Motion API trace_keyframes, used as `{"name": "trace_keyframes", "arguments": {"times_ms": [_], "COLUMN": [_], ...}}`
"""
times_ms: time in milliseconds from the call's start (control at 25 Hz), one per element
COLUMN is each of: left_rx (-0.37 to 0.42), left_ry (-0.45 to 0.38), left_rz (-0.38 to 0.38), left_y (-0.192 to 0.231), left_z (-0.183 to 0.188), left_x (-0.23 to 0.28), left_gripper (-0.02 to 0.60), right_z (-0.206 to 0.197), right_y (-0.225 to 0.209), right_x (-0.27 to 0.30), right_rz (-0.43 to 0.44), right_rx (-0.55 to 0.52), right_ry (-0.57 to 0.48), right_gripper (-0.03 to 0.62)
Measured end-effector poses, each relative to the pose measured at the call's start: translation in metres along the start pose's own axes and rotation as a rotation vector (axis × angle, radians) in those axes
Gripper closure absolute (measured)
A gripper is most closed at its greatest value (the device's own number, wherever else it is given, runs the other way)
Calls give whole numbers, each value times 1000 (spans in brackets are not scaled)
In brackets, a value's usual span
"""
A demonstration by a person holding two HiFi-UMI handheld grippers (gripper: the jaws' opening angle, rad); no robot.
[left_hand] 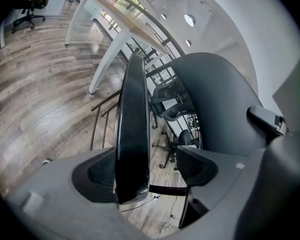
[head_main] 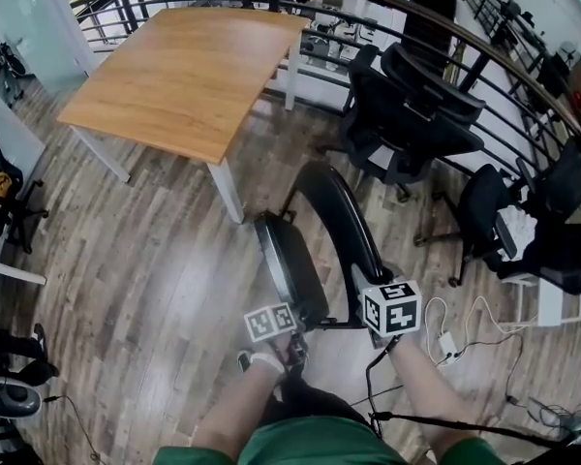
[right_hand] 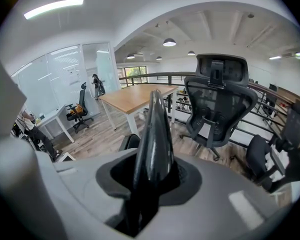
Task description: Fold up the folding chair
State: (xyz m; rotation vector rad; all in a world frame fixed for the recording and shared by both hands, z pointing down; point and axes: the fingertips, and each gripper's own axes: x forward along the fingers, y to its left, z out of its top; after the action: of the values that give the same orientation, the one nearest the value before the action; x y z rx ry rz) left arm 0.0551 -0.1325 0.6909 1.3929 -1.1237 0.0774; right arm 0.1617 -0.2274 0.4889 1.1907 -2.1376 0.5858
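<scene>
On the wooden floor near the desk, the folding chair stands partly folded, with its seat tipped up close to the backrest. Left tool: released, jaws wide, with the seat edge between them and against one pad only. Right tool: clenched on the backrest's edge.

From where I stand, no word, number, brand or sign can be read anywhere. The only printed marks are black square patterns on the white plastic cube of the left gripper and the like cube of the right gripper, near six o'clock in the head view; they spell nothing.
</scene>
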Motion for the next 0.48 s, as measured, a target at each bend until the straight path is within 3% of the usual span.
{"name": "trace_keyframes", "arguments": {"times_ms": [480], "left_rx": [49], "left_ry": [59], "left_rz": [-49], "left_y": [-68], "left_z": [-10], "left_x": [35], "left_gripper": [221], "right_z": [7], "right_y": [-1], "right_x": [-11], "right_rz": [-12], "right_rx": [-25], "right_ry": [-2], "right_gripper": [493]}}
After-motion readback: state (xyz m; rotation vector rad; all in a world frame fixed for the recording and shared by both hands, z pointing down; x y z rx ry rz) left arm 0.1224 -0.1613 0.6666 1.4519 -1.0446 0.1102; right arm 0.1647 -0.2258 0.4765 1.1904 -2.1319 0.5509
